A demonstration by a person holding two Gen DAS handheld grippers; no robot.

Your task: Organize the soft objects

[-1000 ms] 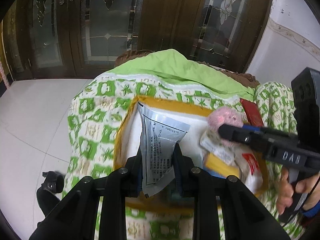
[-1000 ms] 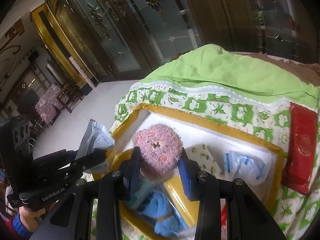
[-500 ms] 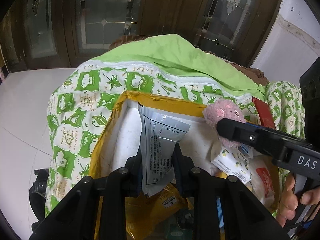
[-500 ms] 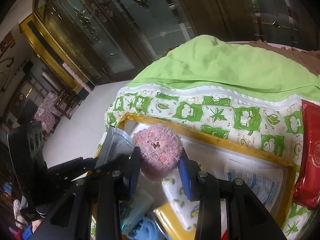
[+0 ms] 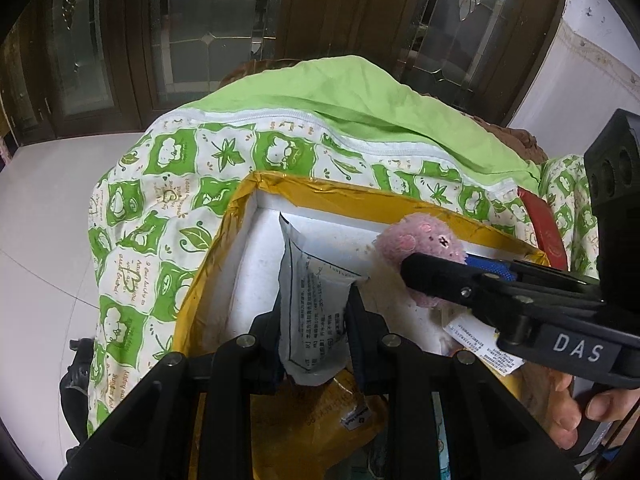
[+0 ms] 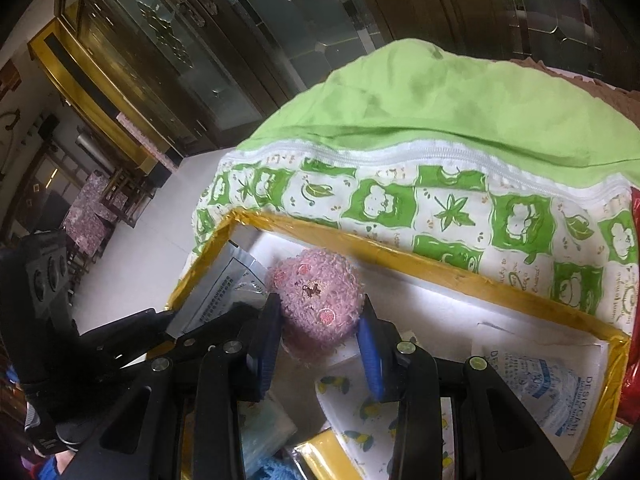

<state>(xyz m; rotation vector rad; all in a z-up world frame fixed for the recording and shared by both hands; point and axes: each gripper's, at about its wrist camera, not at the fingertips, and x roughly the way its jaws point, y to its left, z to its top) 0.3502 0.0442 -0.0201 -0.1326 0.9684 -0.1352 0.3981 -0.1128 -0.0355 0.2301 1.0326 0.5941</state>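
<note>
A white foam box with a yellow-taped rim [image 5: 320, 192] [image 6: 400, 256] lies on a green patterned quilt [image 5: 160, 208]. My left gripper [image 5: 314, 314] is shut on a white printed pouch [image 5: 308, 276], which stands upright inside the box near its far left corner. My right gripper [image 6: 320, 312] is shut on a fuzzy pink plush toy [image 6: 312, 280], just to the right of the pouch and inside the far rim. In the left wrist view the plush [image 5: 416, 240] and the right gripper [image 5: 424, 272] come in from the right. The right wrist view has the pouch [image 6: 216, 292] and left gripper [image 6: 168, 320] at the left.
More soft packs fill the box: a desiccant bag [image 6: 540, 376], a lemon-print packet [image 6: 360, 400], a yellow pack [image 5: 320, 412] and blue cloth [image 6: 276, 468]. A red packet [image 5: 544, 228] lies on the quilt past the box's right rim. Dark glass doors and white floor lie beyond.
Both grippers have gone forward and down into the box, toward its far left corner, each still gripping its item. The plush now sits close beside the pouch.
</note>
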